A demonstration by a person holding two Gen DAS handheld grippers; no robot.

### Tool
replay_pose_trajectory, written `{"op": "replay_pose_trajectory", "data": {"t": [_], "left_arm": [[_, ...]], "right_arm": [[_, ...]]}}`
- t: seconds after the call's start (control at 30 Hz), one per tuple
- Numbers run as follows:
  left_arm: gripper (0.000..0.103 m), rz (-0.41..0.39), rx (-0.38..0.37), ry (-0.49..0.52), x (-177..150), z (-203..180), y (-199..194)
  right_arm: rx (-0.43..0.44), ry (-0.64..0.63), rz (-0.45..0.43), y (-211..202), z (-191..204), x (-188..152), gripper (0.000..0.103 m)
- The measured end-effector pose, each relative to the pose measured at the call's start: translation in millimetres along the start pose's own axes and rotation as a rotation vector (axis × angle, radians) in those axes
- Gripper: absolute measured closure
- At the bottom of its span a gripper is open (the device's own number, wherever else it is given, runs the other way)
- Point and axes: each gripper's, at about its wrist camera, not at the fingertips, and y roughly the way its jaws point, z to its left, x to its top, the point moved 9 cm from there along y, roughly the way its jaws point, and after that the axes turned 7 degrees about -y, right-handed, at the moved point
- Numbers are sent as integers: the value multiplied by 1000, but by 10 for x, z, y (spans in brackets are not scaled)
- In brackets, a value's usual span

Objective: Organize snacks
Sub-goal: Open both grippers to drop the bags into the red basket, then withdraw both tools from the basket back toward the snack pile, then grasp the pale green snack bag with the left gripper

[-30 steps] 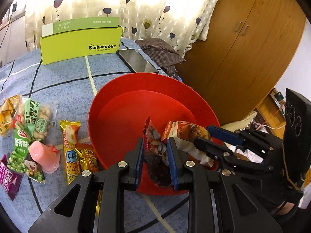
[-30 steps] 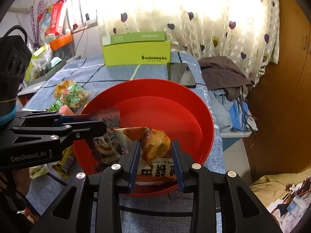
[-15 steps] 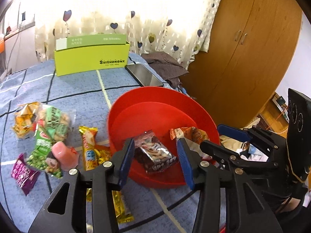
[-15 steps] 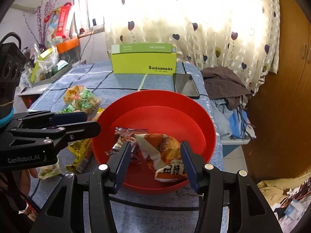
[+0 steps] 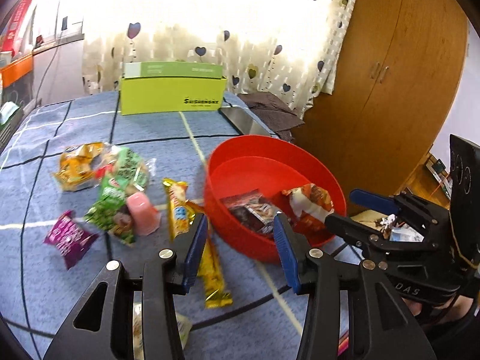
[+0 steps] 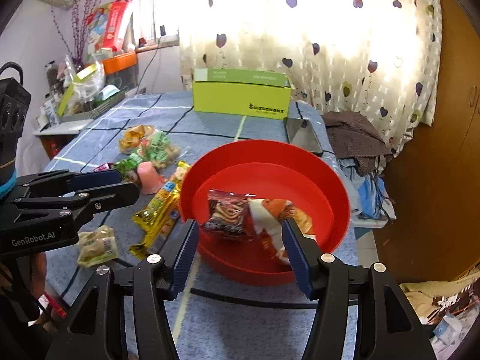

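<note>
A red bowl (image 5: pixel 237 237) (image 6: pixel 270 174) stands on the blue checked cloth. Inside it lie a dark red packet (image 5: pixel 255 210) (image 6: pixel 228 213) and an orange packet (image 5: pixel 312 201) (image 6: pixel 288 210). My left gripper (image 5: pixel 240 225) (image 6: pixel 127 181) hovers open at the bowl's near left rim, holding nothing. My right gripper (image 6: pixel 240 228) (image 5: pixel 342 207) is over the near rim with its jaws opening; the packets lie beyond its pads, untouched. Left of the bowl lie yellow bars (image 5: pixel 177 207) (image 6: pixel 162 210), a pink jelly cup (image 5: pixel 141 213) (image 6: pixel 148 177), green packets (image 5: pixel 111 210) and a purple packet (image 5: pixel 67 237).
A lime-green box (image 5: pixel 171 96) (image 6: pixel 240 99) stands at the far edge, with a phone (image 5: pixel 243 120) (image 6: pixel 303 135) beside it. A pale green packet (image 6: pixel 96 246) lies near the front. Clothes (image 6: pixel 354 132) and a wooden wardrobe (image 5: pixel 390 90) are past the table's right edge.
Both grippers opened and let go of their packets, which now lie in the bowl. Both have drawn back and up from the bowl.
</note>
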Motion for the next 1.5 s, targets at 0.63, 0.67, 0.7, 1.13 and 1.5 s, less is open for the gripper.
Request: {"op": "replay_pose_trajectory", "data": {"t": [0.63,0.67,0.7,1.13,1.5], "left_arm": [[56,-33,89,-27,-381,478,-368],[56,-34,97,-29,-390,506,-376],[56,-35,103,-30,-403,535,-388],[56,12,130,-60,-676,810,-478],[46,42,174,41,-814,944,-384]], "right_arm": [[65,-62,3,-30,500,-9,44],[69,-59,0,-33,518,-5,44],[71,-56,-6,-41,530,0,44],[170,-83,3,-58,885,-72,43],[169,-79,49,30,945,-188,42]]}}
